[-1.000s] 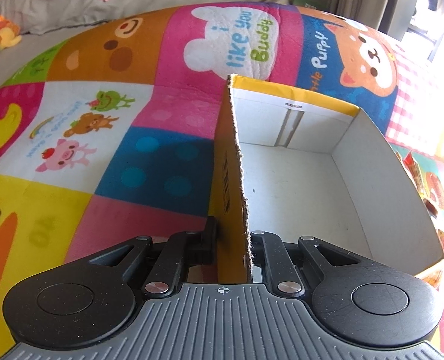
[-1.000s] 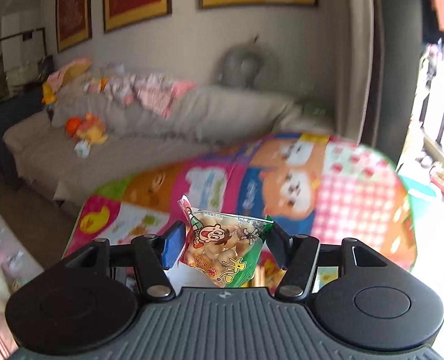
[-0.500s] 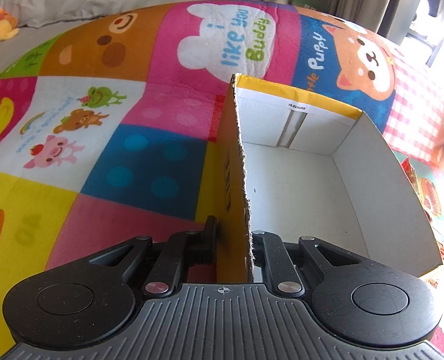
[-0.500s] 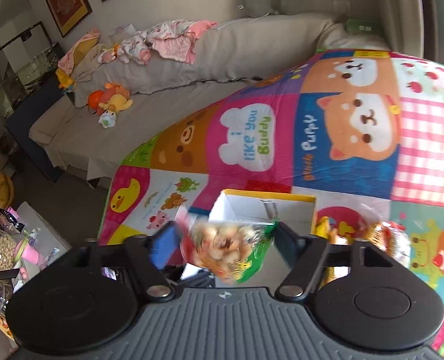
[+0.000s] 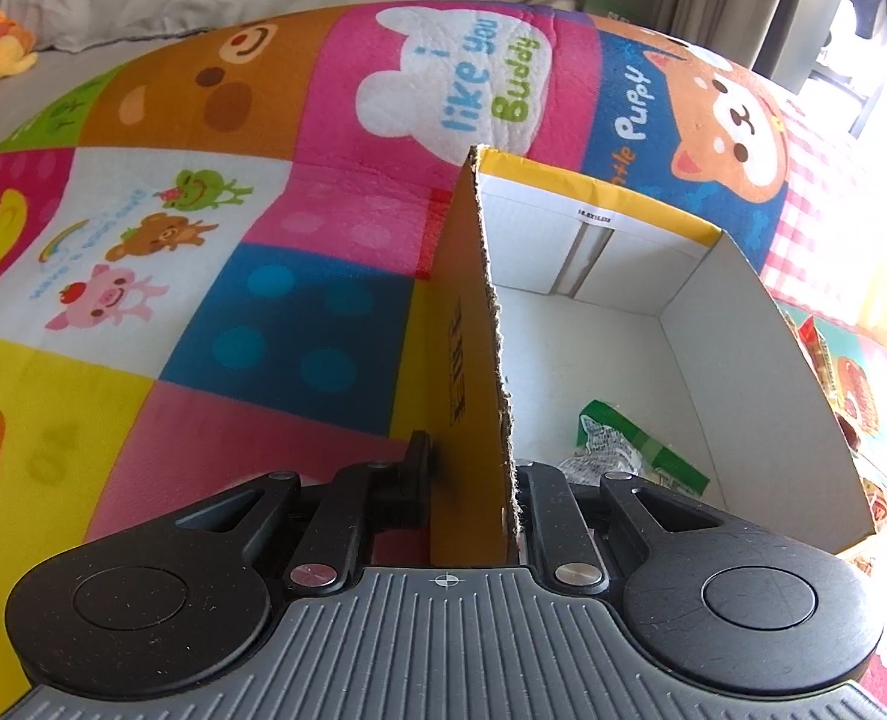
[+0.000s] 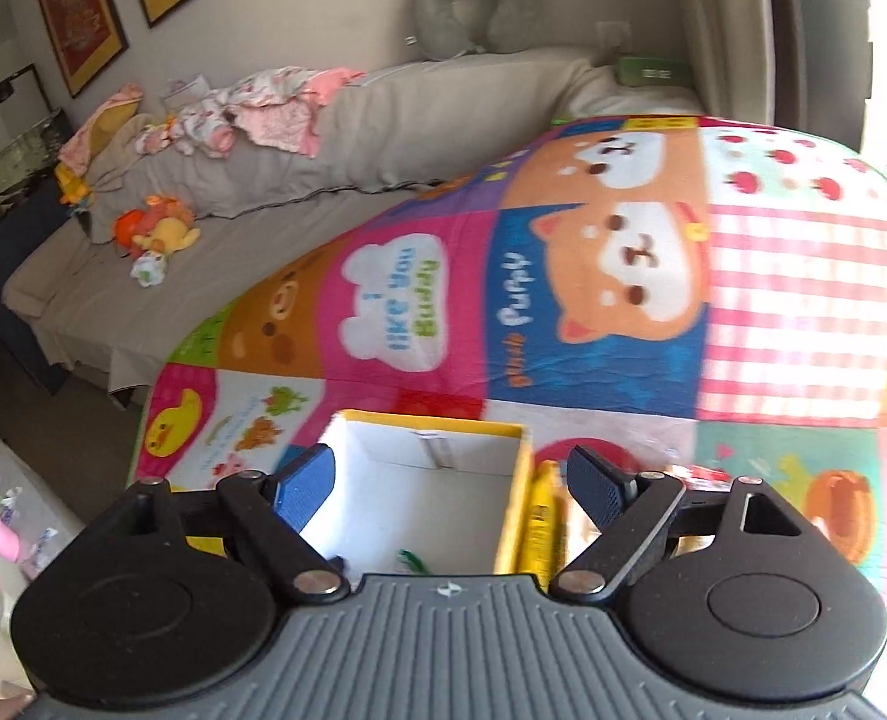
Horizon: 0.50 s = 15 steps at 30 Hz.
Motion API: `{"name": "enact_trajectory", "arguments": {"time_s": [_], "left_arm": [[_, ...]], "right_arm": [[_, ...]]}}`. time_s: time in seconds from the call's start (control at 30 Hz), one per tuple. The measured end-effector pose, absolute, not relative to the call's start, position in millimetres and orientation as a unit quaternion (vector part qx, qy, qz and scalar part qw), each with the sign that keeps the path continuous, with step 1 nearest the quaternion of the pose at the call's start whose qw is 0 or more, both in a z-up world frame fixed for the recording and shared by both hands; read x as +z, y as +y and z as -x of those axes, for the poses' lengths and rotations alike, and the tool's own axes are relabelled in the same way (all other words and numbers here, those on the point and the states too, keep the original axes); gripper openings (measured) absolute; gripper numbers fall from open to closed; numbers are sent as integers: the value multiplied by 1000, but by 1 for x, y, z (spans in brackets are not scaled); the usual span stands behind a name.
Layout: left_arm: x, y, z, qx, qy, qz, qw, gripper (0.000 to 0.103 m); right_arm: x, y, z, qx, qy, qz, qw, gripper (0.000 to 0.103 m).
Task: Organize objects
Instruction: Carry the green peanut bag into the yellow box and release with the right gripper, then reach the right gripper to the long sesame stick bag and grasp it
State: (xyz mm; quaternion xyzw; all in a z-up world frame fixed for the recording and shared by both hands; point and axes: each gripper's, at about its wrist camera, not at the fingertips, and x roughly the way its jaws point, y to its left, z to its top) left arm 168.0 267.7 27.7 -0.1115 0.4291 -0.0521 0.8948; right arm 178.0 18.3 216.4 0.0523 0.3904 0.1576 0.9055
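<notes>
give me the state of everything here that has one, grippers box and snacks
left gripper: shut on the box wall
right gripper: open, holding nothing, above the box
box: upright on the mat, open top, one packet inside
snack packet: lying on the box floor, partly hidden by the left gripper
other snack packets: outside the box, on the mat beside its far wall
mat: spread flat

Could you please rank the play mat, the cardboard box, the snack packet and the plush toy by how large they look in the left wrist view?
1. Play mat, filling most of the frame.
2. Cardboard box, enlarged by nearness.
3 and 4. Snack packet and plush toy look alike; the packet is partly hidden and the toy far off, so unranked.
</notes>
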Motion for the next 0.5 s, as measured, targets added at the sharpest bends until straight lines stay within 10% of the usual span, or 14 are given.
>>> {"name": "enact_trajectory", "arguments": {"time_s": [0.5], "left_arm": [[28, 266, -164, -50, 430, 101, 896, 15]], "right_arm": [[145, -80, -122, 25, 382, -23, 924, 89]]}}
